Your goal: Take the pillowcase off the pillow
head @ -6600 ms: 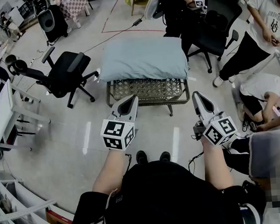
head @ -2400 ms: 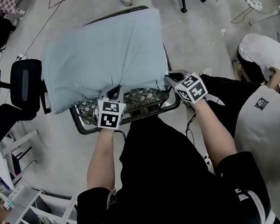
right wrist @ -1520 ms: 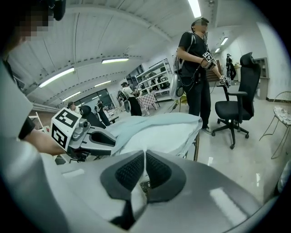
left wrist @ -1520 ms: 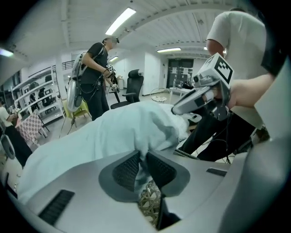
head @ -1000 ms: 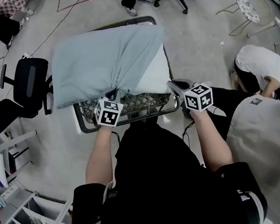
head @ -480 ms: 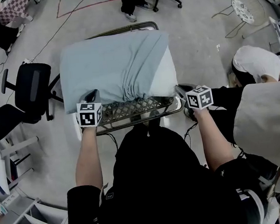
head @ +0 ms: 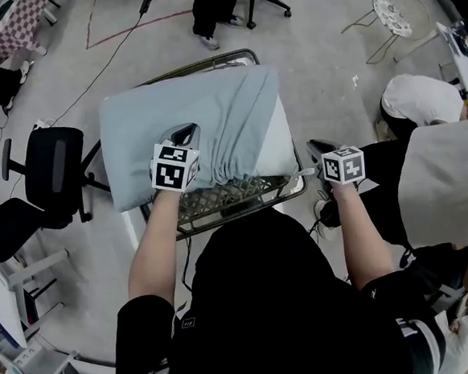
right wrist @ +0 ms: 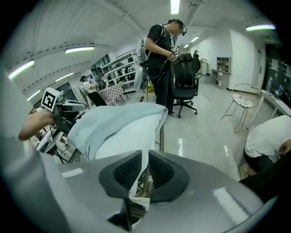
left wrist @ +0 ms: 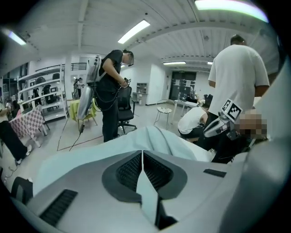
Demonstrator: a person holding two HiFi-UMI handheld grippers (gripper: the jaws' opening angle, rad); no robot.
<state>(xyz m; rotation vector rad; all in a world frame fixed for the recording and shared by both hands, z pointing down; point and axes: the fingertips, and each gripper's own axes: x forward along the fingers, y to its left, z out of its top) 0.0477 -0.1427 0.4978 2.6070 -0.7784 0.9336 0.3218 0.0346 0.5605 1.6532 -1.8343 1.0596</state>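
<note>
The pillow lies lengthwise along the low woven table, with its bare white end at the right edge. The blue pillowcase is gathered over the rest and overhangs the left edge. The left gripper is clamped on a pillowcase fold near the front edge, while the right gripper, off the front right corner, pinches the pillow's white corner as its jaws begin to part. The floor is open to the right; an office chair stands close on the left.

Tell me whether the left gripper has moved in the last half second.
Yes. Against the table, the left gripper has gone from the table's near-left corner forward and right, onto the pillowcase.
</note>
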